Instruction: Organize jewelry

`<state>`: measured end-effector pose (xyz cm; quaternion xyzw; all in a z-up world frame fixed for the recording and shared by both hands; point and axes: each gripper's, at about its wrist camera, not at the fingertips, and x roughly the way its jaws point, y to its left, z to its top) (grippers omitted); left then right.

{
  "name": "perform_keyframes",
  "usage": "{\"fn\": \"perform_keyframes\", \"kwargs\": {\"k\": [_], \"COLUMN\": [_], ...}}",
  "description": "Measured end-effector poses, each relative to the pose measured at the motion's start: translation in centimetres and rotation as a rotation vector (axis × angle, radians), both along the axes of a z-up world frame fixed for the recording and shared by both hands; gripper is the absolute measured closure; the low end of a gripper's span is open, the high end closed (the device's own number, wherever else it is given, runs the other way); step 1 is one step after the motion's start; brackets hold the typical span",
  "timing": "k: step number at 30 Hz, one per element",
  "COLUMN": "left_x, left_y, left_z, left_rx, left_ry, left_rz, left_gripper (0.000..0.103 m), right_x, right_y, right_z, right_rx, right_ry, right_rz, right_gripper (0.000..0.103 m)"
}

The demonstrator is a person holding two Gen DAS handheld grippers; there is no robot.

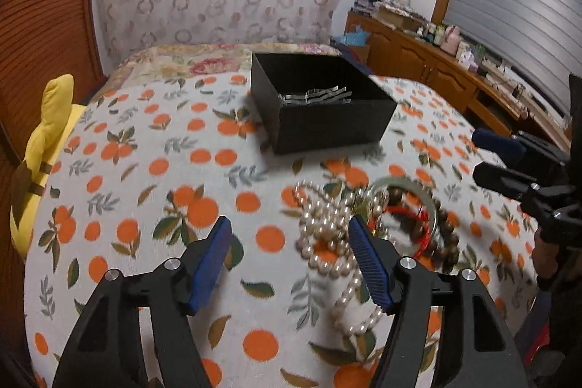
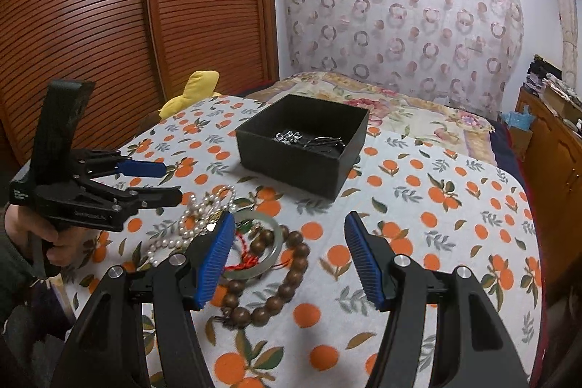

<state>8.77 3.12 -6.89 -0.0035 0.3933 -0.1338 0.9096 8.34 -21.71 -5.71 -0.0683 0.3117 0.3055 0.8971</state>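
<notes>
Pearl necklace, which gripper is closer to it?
Left. The left gripper hangs open right over the pearl necklace; the right gripper is open further along, by the wooden beads.

ok so layout from my end: open box (image 2: 303, 148) sits on table (image 2: 454, 242), toward far side, small metal pieces (image 2: 291, 137) inside it. jewelry heap lies nearer me, well apart from box: pearl string (image 2: 196, 217) on left, bangle (image 2: 271, 244) in middle overlapping red cord (image 2: 243, 260), wooden bead loop (image 2: 276, 290) nearest and to right of pearls. plush toy (image 2: 192, 93) off table's far-left edge. bed (image 2: 418, 111) behind table, cabinet (image 2: 553, 148) along right wall.
</notes>
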Motion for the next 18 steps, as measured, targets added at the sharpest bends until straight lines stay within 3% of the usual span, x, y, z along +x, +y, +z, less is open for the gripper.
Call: {"fn": "perform_keyframes", "kwargs": {"k": [1,3,9,18], "left_x": [-0.1,0.0,1.1,2.1], "left_y": [-0.1,-0.3,-0.8,-1.9], "left_z": [-0.2,-0.5,-1.1,-1.7], "left_rx": [0.007,0.013,0.026,0.063], "left_ry": [0.005,0.023,0.058,0.067], "left_rz": [-0.005,-0.017,-0.026,-0.033], "left_gripper": [0.043,0.059,0.077,0.078], "right_x": [-0.1,-0.4,-0.6,-0.8], "right_y": [0.1,0.2,0.4,0.2], "right_z": [-0.1,-0.3,-0.4,-0.4], "right_rx": [0.001,0.003,0.006,0.011], "right_ry": [0.001,0.007,0.009,0.013], "right_rz": [0.001,0.003,0.006,-0.002], "right_gripper": [0.038,0.038,0.038,0.038]}}
